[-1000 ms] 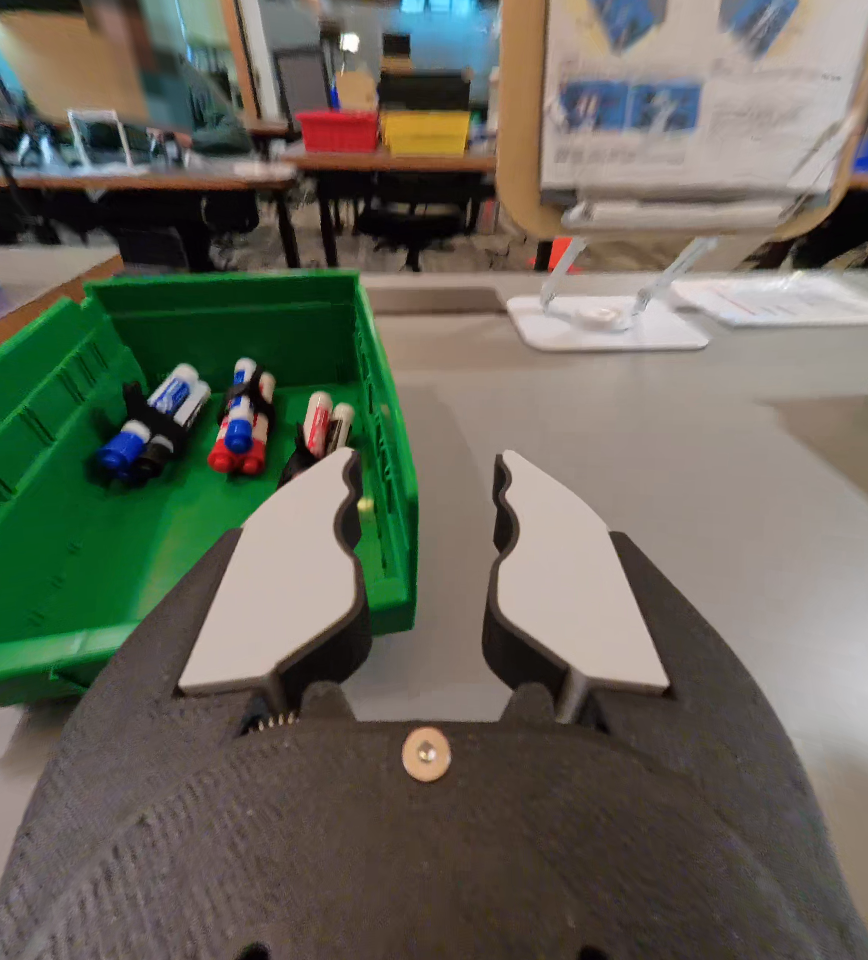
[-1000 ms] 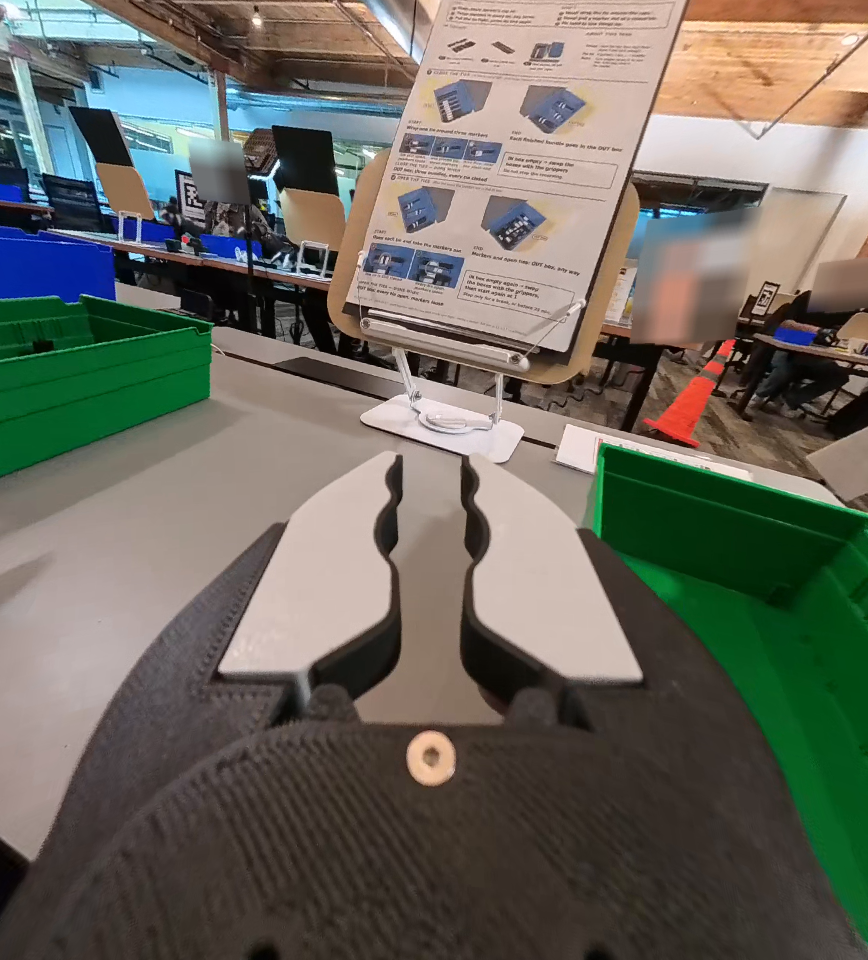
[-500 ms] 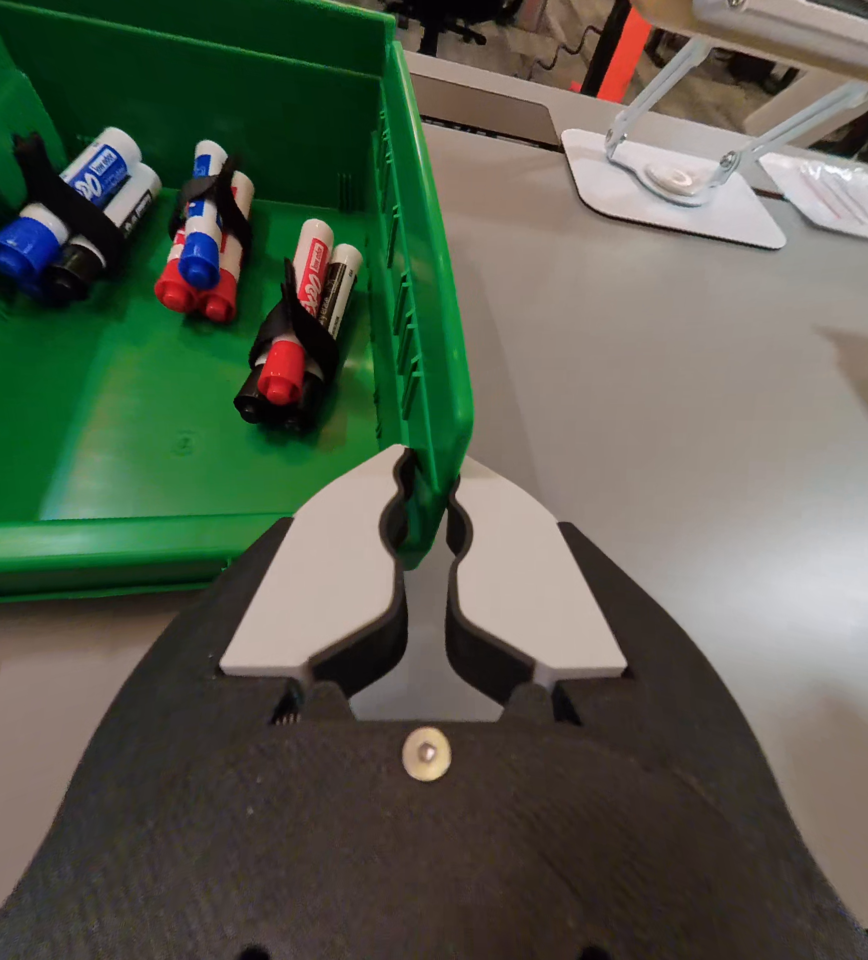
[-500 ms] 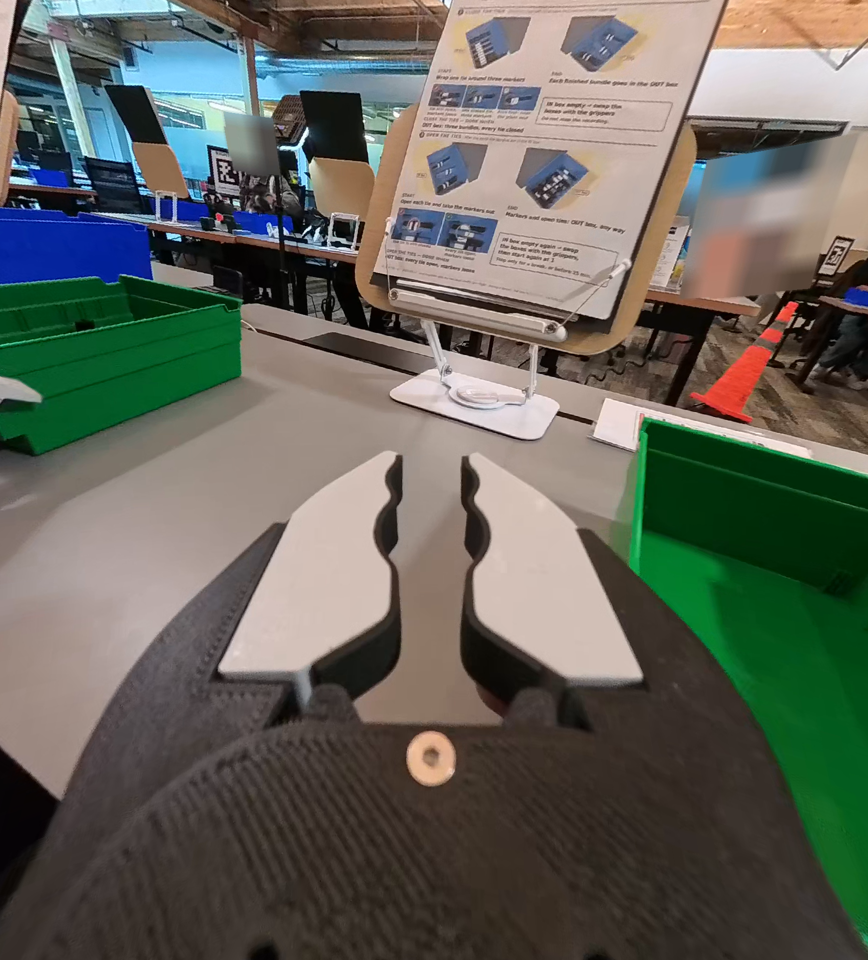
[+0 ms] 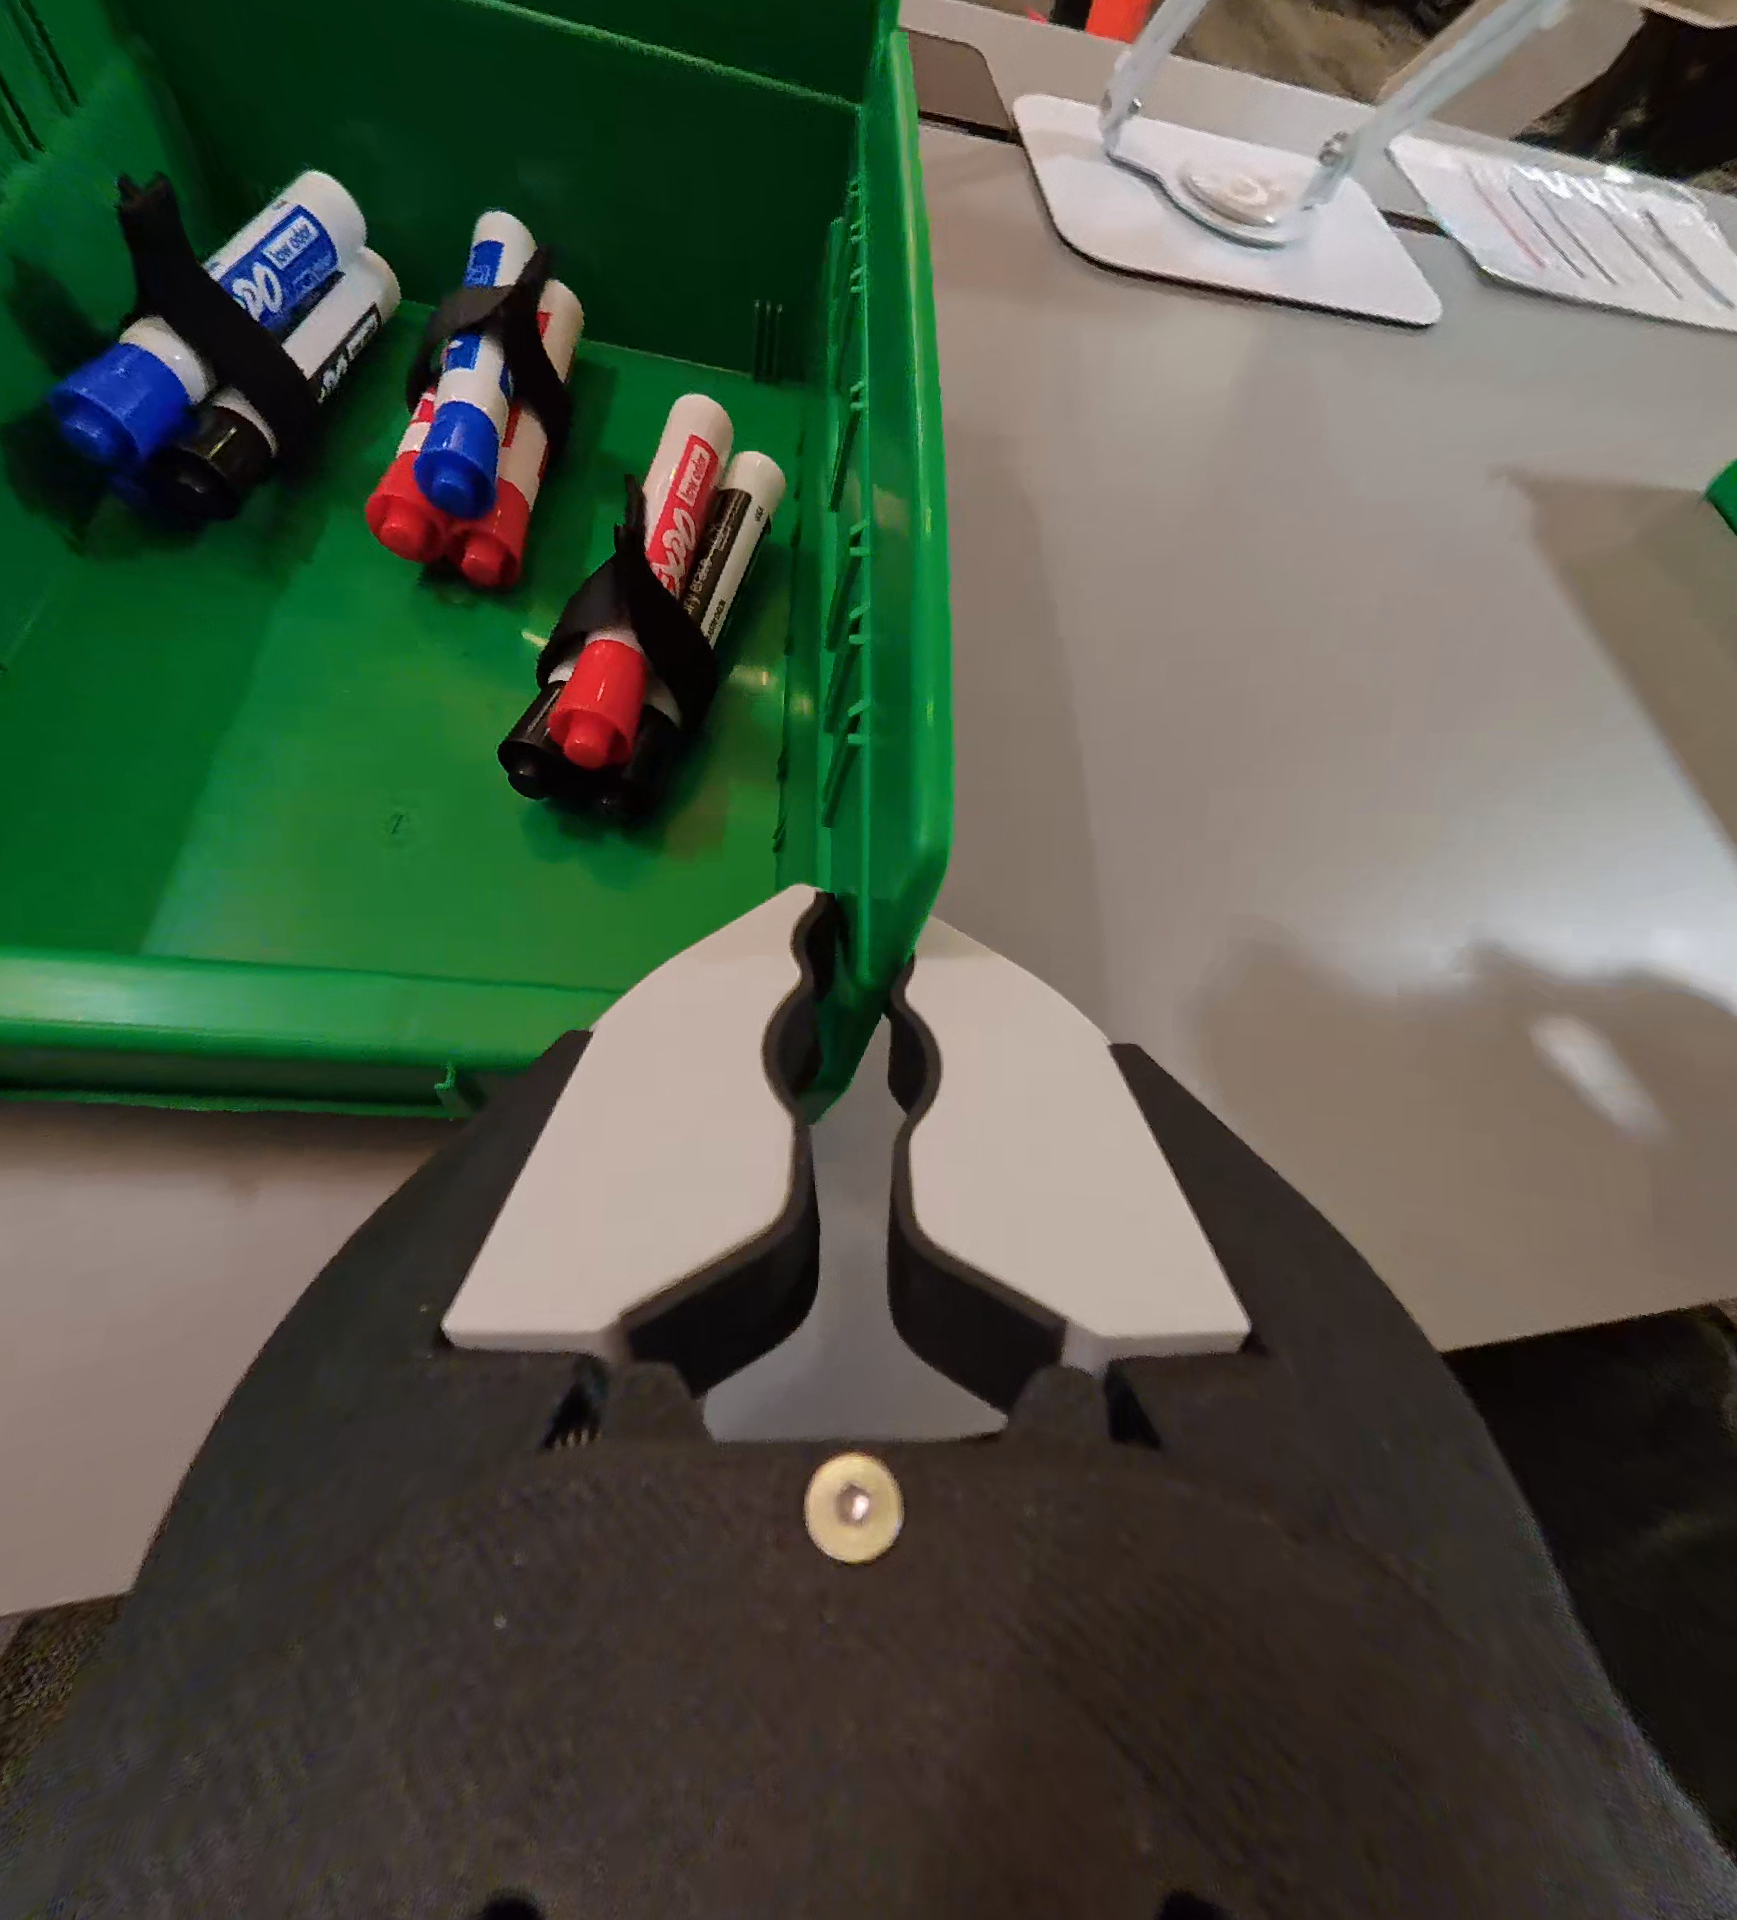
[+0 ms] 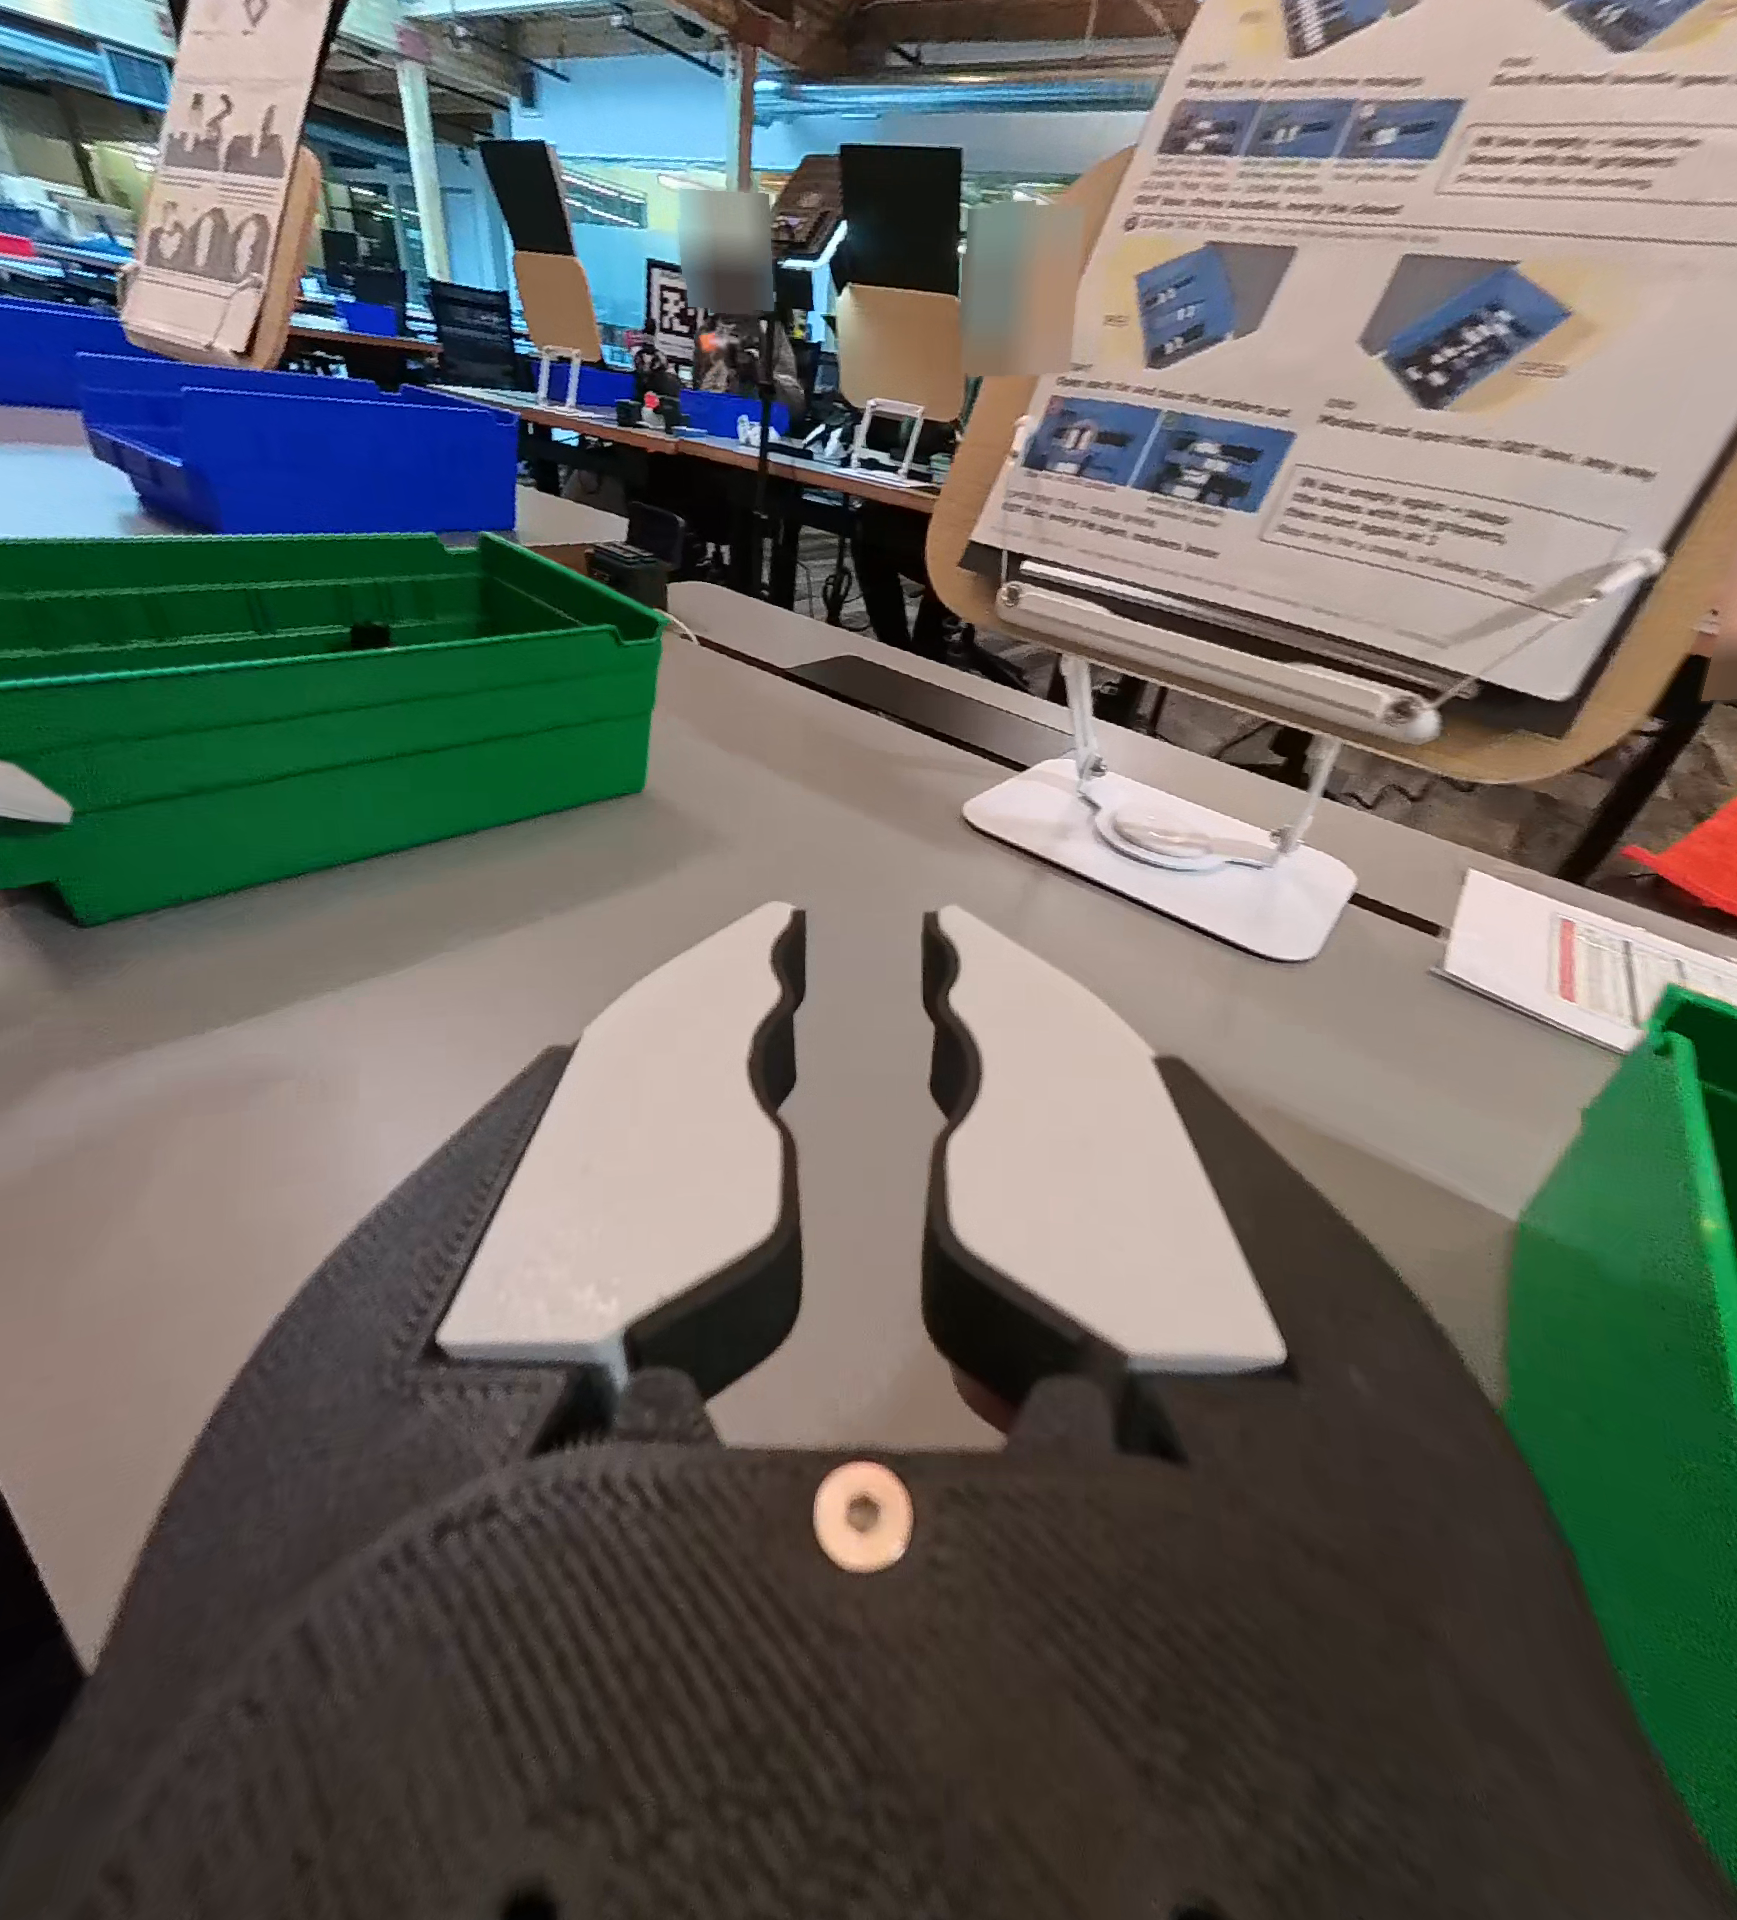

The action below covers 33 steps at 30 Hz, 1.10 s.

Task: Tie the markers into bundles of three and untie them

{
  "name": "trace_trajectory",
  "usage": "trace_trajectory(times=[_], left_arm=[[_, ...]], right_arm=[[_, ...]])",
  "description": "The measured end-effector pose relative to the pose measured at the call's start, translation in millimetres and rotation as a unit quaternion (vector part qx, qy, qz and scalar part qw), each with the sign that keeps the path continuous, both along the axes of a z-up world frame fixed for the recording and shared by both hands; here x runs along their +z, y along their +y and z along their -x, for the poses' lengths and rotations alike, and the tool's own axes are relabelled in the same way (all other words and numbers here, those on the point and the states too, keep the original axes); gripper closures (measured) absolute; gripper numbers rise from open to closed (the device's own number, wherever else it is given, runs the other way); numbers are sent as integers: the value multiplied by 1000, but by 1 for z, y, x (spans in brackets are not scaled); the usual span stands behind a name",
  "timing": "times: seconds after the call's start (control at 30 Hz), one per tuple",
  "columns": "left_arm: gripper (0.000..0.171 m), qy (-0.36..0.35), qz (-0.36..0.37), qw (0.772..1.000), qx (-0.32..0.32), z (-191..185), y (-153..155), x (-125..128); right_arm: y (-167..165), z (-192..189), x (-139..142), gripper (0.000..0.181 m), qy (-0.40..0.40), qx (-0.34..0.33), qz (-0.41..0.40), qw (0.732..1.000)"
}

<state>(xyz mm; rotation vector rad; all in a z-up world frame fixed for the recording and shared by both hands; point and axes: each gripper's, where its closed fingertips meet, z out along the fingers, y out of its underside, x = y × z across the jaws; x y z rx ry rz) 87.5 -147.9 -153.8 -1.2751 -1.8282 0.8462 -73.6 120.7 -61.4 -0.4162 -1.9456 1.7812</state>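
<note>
Left wrist view: my left claw (image 5: 856, 961) is clamped on the near right corner wall of the green bin (image 5: 890, 520). 3 strapped marker bundles (image 5: 635, 644) lie loose inside; a tilt would likely roll them, and the thin wall could slip out. My right claw (image 6: 862, 920) hangs over the table (image 6: 324, 1039), parted with nothing between. A 2nd bin (image 6: 1674, 1299) sits just right; a stand (image 6: 1165, 862) and paper (image 6: 1612, 977) lie ahead.

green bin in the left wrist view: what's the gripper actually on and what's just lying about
In hand: left gripper, shut on green bin corner wall; three marker bundles inside.
Lying about: right gripper, open and empty; second green bin; document stand; paper sheet.
</note>
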Motion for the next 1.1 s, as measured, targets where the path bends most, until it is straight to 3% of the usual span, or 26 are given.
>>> trace_trajectory(times=[0.23, 0.47, 0.9, 1.1], left_arm=[[160, 26, -29, 999, -18, -4, 3, 0], [158, 22, -13, 999, -47, 4, 16, 0], [152, 16, -9, 993, -121, 31, 45, 10], [140, 34, -77, 973, -215, 32, 48, 21]], right_arm=[[-23, -3, -4, 160, 0, 29, -12, 1000], [-16, -2, -6, 159, -7, 23, -12, 1000], [39, 2, -4, 158, -12, -45, -2, 999], [66, 1, -4, 159, -5, -81, -3, 997]])
